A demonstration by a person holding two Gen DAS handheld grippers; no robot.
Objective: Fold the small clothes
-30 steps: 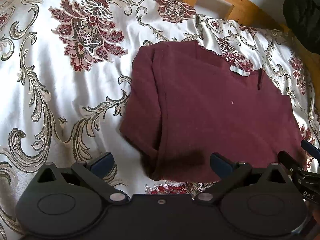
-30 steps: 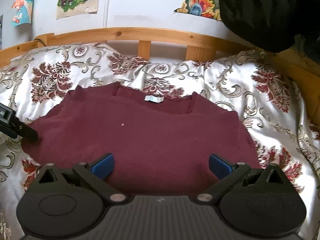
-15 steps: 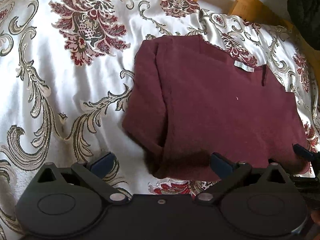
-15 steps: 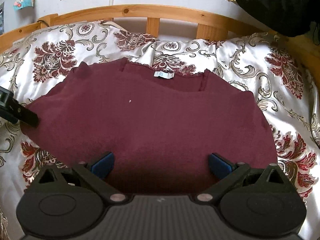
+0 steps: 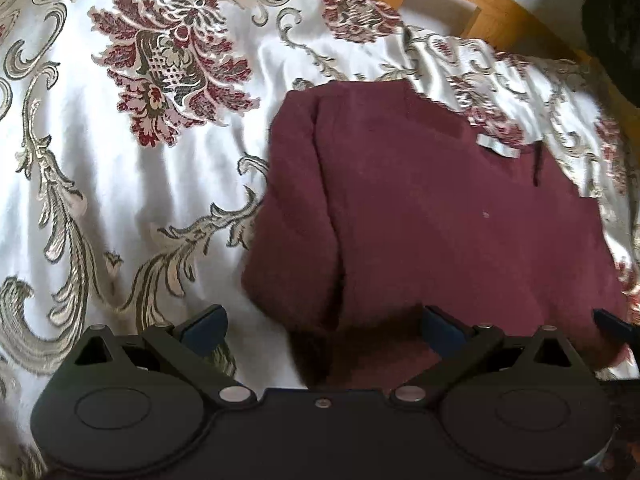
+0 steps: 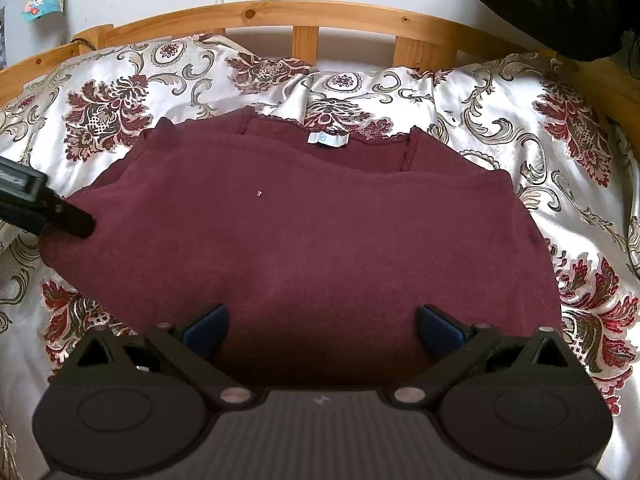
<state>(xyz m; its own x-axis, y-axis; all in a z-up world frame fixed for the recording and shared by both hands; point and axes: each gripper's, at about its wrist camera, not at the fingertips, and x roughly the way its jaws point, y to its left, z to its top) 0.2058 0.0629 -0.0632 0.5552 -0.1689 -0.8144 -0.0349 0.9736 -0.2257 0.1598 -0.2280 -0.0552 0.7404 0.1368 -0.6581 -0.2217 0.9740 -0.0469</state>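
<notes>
A maroon top (image 6: 312, 236) lies flat on the floral bedspread, its neckline and white label (image 6: 329, 140) at the far side. It also shows in the left wrist view (image 5: 432, 220), with a folded sleeve along its left edge. My left gripper (image 5: 322, 326) is open at the garment's near left corner, one finger off the cloth, one over it. My right gripper (image 6: 322, 326) is open over the near hem, both fingers above the cloth. A left finger (image 6: 60, 216) touches the garment's left edge in the right wrist view.
The satin floral bedspread (image 5: 120, 200) covers the bed. A wooden headboard rail (image 6: 304, 20) runs behind it, with a wall and posters beyond. A black garment (image 6: 560, 0) hangs at the upper right.
Both grippers have moved forward and lower toward the garment's near hem, so the top looks larger. Both stay open. The garment has not moved.
</notes>
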